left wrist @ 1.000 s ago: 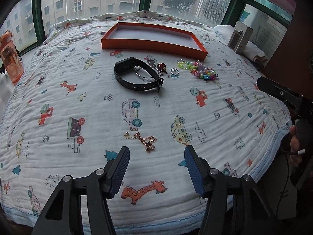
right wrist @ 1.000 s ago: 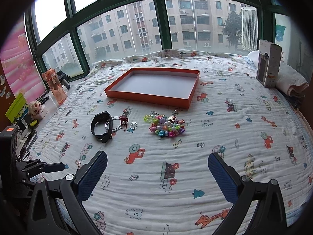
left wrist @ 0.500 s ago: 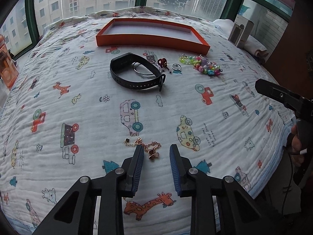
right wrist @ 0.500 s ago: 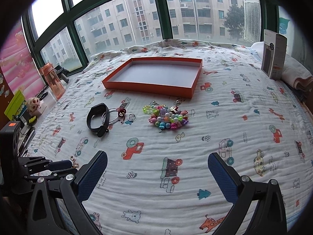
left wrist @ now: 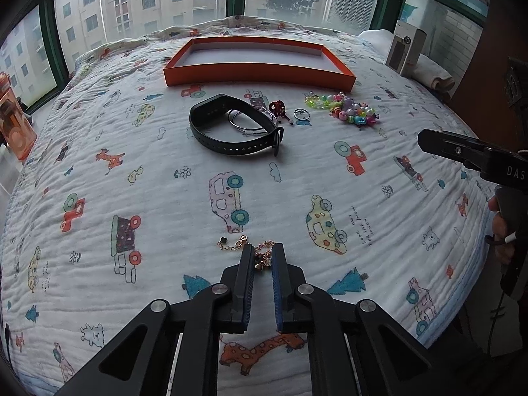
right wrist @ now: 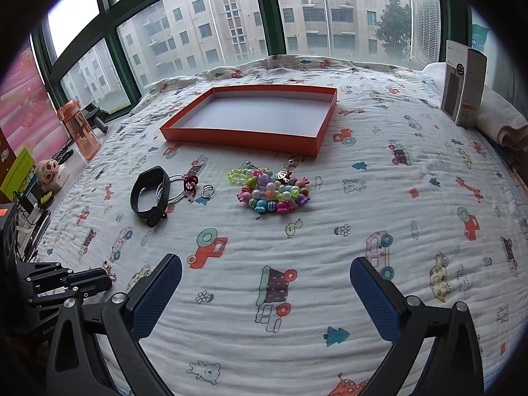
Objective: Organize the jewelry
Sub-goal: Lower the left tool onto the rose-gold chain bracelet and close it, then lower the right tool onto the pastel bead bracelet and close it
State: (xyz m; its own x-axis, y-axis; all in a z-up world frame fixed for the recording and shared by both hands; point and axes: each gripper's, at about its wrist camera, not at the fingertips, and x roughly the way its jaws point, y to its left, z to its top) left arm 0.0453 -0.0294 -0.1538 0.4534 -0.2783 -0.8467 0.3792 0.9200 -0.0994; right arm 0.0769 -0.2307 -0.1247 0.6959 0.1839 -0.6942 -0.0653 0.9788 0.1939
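A thin gold chain bracelet (left wrist: 231, 244) with small charms lies on the printed bedspread near the front edge. My left gripper (left wrist: 263, 257) has its fingers closed around the bracelet's charm end, with a narrow gap still showing between the pads. Farther back lie a black watch band (left wrist: 231, 128), silver hoops (left wrist: 244, 120), a red charm (left wrist: 277, 107), a small ring (left wrist: 301, 115) and a pile of colourful beads (left wrist: 346, 110). An empty orange tray (left wrist: 257, 76) sits behind them. My right gripper (right wrist: 265, 280) is open and empty above the bedspread, in front of the beads (right wrist: 274, 193).
A white carton (right wrist: 463, 85) stands at the far right beside folded towels (right wrist: 501, 122). An orange bottle (right wrist: 79, 128) and clutter line the left window sill. The bed's front edge lies just below both grippers.
My left gripper moved forward and down to the gold bracelet and its fingers closed from wide open to nearly together around the charms. The right gripper drifted slightly forward, still open.
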